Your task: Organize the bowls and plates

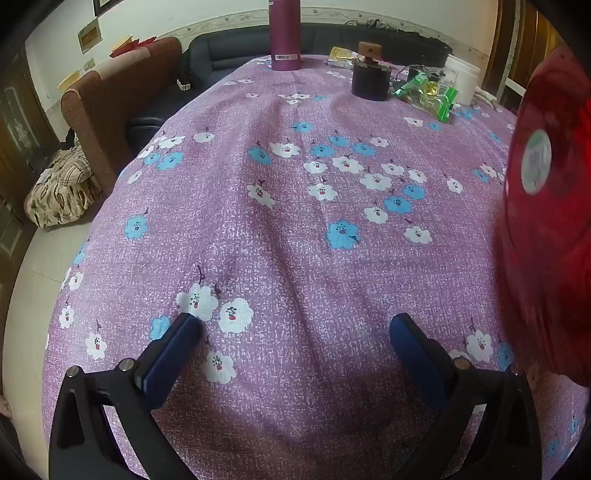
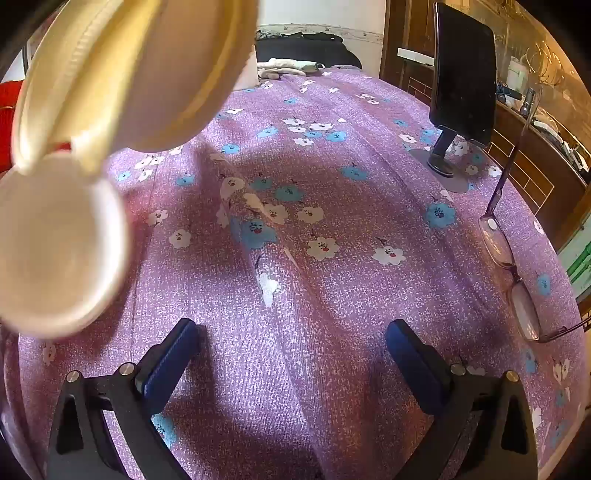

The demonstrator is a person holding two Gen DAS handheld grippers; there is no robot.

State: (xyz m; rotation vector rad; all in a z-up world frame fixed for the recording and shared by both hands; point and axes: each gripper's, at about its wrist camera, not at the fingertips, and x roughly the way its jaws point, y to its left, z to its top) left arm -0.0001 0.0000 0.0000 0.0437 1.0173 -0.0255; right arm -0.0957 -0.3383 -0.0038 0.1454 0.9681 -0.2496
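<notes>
Both claws are carried wide apart and empty, angled steeply down over the floral tablecloth [image 1: 280, 258], which covers the whole tabletop. Between the blue pads of the left gripper [image 1: 295, 326] only bare cloth is seen; the same holds for the right gripper [image 2: 291, 332]. This spread is judged a ready posture, so that a rim can be taken without further opening.

The task's things lie at the frame margins, close to the lenses and blurred. A red plate [image 1: 550, 206] with a round label fills the right margin of the left wrist view, apparently toward the near right edge of the tabletop; whether it rests flat cannot be told. In the right wrist view two cream bowls [image 2: 122, 74] overlap at the left margin, the lower one [image 2: 55, 247] presenting a round face; what supports them cannot be told.

The centre of the tabletop is kept free, probably as sorting space. A purple flask [image 1: 284, 35] and a dark jar [image 1: 370, 79] stand at the far edge; a phone stand [image 2: 461, 92] and spectacles [image 2: 509, 266] occupy the right edge, well apart from the grippers
</notes>
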